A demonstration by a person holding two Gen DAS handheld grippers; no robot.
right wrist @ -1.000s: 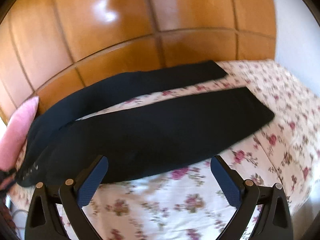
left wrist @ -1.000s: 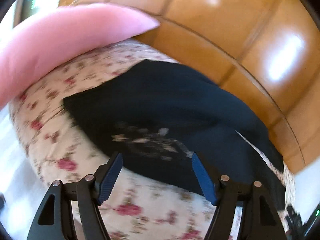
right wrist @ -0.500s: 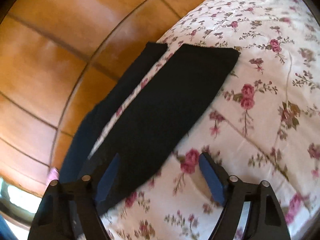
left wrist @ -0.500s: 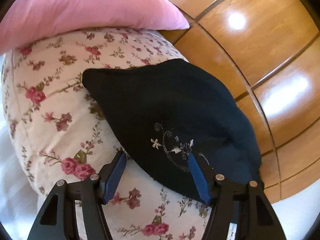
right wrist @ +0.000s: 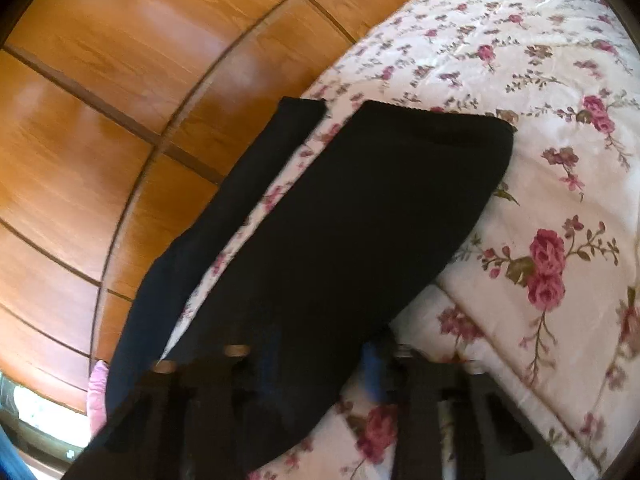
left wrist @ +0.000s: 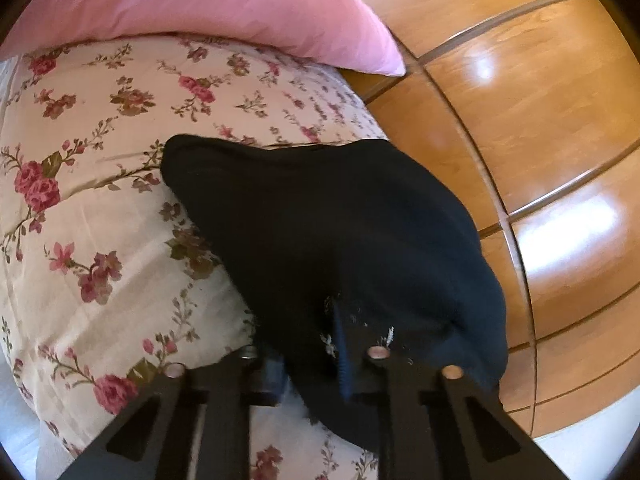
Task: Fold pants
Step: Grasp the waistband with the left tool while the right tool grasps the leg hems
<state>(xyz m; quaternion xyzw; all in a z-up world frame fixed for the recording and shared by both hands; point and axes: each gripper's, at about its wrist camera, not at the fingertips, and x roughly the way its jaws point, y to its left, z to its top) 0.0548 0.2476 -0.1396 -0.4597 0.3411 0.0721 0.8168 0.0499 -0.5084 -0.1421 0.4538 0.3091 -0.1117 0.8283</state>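
Black pants (left wrist: pixel 320 220) lie spread on a floral bedspread (left wrist: pixel 100 220). In the left wrist view their waist end, with small white embroidery (left wrist: pixel 328 338), bunches up between the fingers of my left gripper (left wrist: pixel 310 368), whose jaws are closing on the cloth. In the right wrist view the two legs (right wrist: pixel 360 220) run away from the camera, the far leg (right wrist: pixel 224 216) along the bed's edge. My right gripper (right wrist: pixel 320 364) is closing its jaws over the near leg's edge, with black cloth between the pads. The left pad is hidden by cloth.
A pink pillow (left wrist: pixel 200 4) lies at the head of the bed, beyond the waist. Glossy wooden panelling (left wrist: pixel 540 120) runs along the bed's far side, right by the far leg. Floral bedspread (right wrist: pixel 540 160) stretches to the right of the leg ends.
Both grippers came down onto the pants and rolled. Their jaws went from wide open to nearly together, the left on the waist end, the right on the near leg's edge.
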